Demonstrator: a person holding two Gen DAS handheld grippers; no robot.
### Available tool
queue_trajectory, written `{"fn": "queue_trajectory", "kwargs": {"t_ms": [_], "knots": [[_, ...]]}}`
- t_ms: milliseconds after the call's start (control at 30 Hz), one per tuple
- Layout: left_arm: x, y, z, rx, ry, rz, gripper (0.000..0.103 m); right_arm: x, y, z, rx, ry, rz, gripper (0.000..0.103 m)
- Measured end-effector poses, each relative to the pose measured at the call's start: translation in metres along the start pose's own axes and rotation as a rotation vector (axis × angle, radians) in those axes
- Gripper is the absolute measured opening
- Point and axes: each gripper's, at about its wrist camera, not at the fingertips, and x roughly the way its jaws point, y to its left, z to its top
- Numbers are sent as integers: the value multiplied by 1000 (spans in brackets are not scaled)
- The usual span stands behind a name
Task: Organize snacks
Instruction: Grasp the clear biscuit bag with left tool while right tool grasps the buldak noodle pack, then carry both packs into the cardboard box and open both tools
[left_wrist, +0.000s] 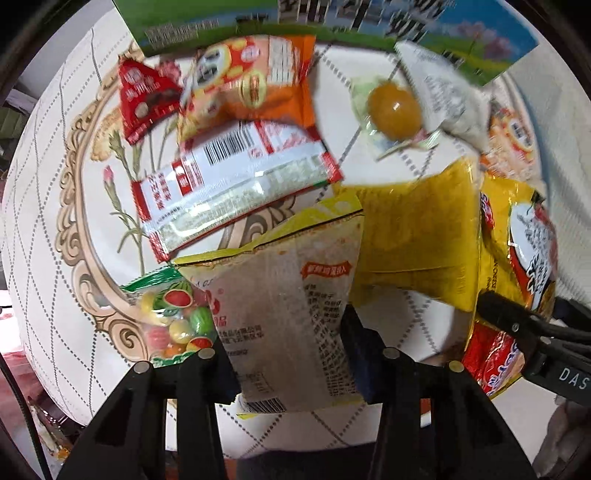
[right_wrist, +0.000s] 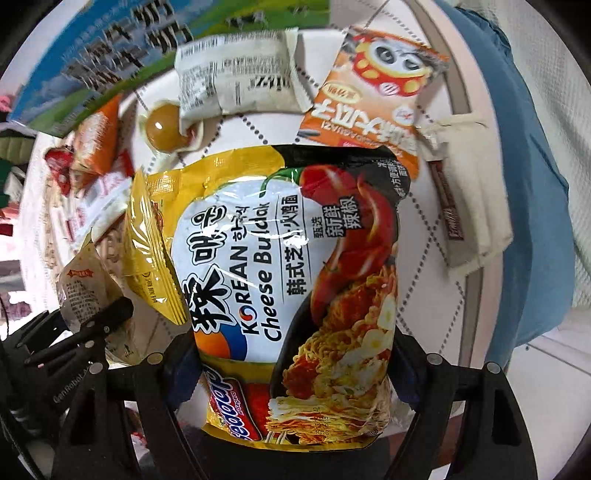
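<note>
The left gripper (left_wrist: 291, 354) is clamped on a beige snack packet (left_wrist: 295, 317), held above the patterned tablecloth (left_wrist: 55, 221) beside a fruit candy bag (left_wrist: 173, 317). The right gripper (right_wrist: 291, 365) has its jaws closed against a Korean cheese noodle bag (right_wrist: 295, 280). Farther off lie an orange panda packet (right_wrist: 376, 96), a wrapped egg (right_wrist: 164, 127) and a white packet (right_wrist: 236, 81).

glossy plastic noodle packet (right_wrist: 295, 266), matt papery snack pouch (left_wrist: 291, 314), quilted cloth table cover (left_wrist: 48, 236).
</note>
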Motion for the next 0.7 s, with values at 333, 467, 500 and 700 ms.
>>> {"fn": "queue_trajectory", "kwargs": {"t_ms": [333,467,500,700], "knots": [[-118,2,27,15,-153,-136,42,-76,-18,9,20,-123,166,86],[-165,-10,75,49,-241,-151,42,-122,-10,41,2,-221,233,86],[-175,-10,88,54,-257,-148,42,-129,-8,53,-1,-241,244,86],[-183,16,191,78,-339,-98,42,-153,19,137,-48,-348,208,86]]}}
